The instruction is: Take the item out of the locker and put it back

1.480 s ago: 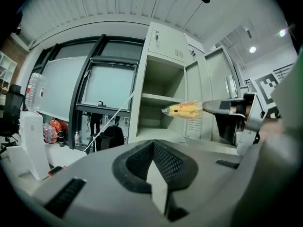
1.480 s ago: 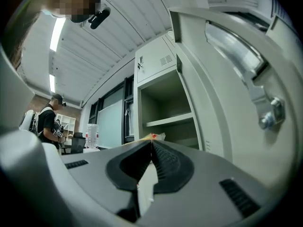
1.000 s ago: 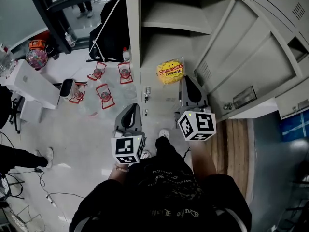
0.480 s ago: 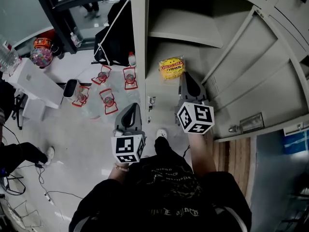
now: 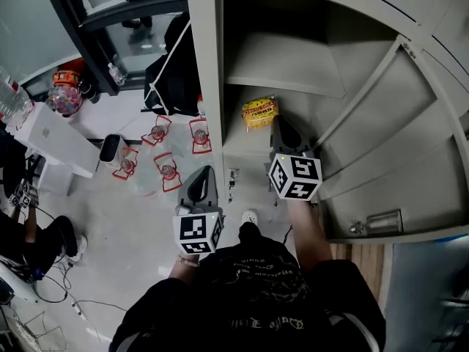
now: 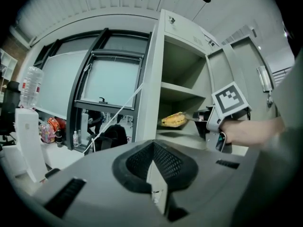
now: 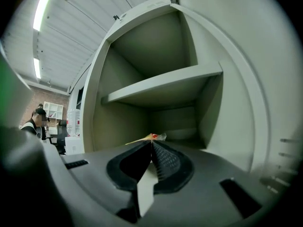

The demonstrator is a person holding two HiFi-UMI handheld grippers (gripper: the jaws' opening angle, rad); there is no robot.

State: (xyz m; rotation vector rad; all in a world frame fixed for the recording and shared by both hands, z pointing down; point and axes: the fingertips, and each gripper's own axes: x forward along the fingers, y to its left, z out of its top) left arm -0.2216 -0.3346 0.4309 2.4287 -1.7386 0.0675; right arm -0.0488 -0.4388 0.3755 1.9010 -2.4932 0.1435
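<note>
**Ana:** Yellow snack bag [image 5: 260, 114], where is it?

**Ben:** Inside the locker [image 5: 211, 86], in the compartment under the shelf [image 5: 286, 68]. It lies roughly flat. In the left gripper view a shadow falls on the compartment floor beneath it, so it looks to hang just clear of that floor.

**Ana:** What has hold of it?

**Ben:** The right gripper [image 5: 275, 122]. Its jaws are closed together on the bag's near edge. In the right gripper view a thin yellow and red sliver of wrapper pokes out at the tip of the jaws. The gripper points about level into the opening, with its marker cube [image 5: 294, 177] outside the front of the locker.

**Ana:** And the other one?

**Ben:** The left gripper [image 5: 203, 174] is outside, to the left of the locker's frame and well apart from the bag. Its jaws are pressed together with nothing between them.

**Ana:** The door?

**Ben:** The door [image 5: 396, 152] stands swung wide to the right.

**Ana:** Anything round about?

**Ben:** On the pale floor left of the locker, several red-framed objects [image 5: 167, 169] lie near one another; I cannot tell what they are. A black bag [image 5: 176, 57] sits beyond them by a dark window frame, and a white box [image 5: 51, 134] stands farther left.
</note>
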